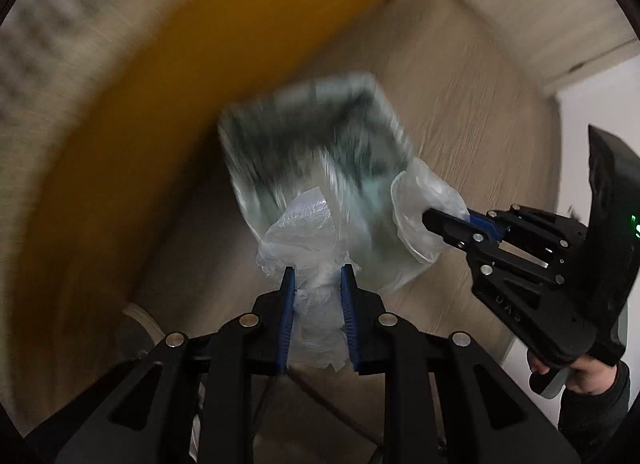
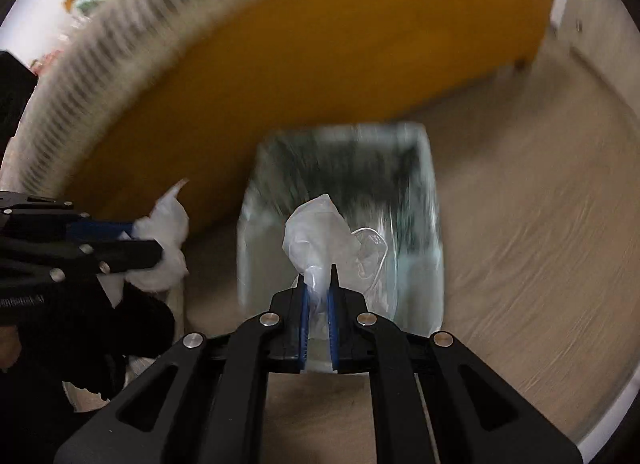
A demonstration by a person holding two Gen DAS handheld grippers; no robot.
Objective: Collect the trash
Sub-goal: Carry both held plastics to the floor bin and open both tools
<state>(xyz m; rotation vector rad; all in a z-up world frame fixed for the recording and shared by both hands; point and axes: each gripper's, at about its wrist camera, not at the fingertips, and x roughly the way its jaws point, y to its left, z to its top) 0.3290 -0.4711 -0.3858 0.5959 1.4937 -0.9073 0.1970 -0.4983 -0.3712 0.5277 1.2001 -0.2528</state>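
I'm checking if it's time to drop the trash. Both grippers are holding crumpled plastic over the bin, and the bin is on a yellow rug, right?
Not quite. The bin stands on bare wood-look floor, not a yellow rug; the yellow is furniture behind it, as the right wrist view shows. Both the left gripper and right gripper do hold crumpled plastic over it.

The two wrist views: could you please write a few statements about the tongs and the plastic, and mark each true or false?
1. The left tongs are shut on a crumpled clear plastic wrapper. True.
2. The right tongs are empty. False: they pinch a thin clear plastic film.
3. A pale translucent square waste bin stands on the wood-grain floor below both tongs. True.
4. The bin stands on the orange board. False: it stands on the floor beside it.
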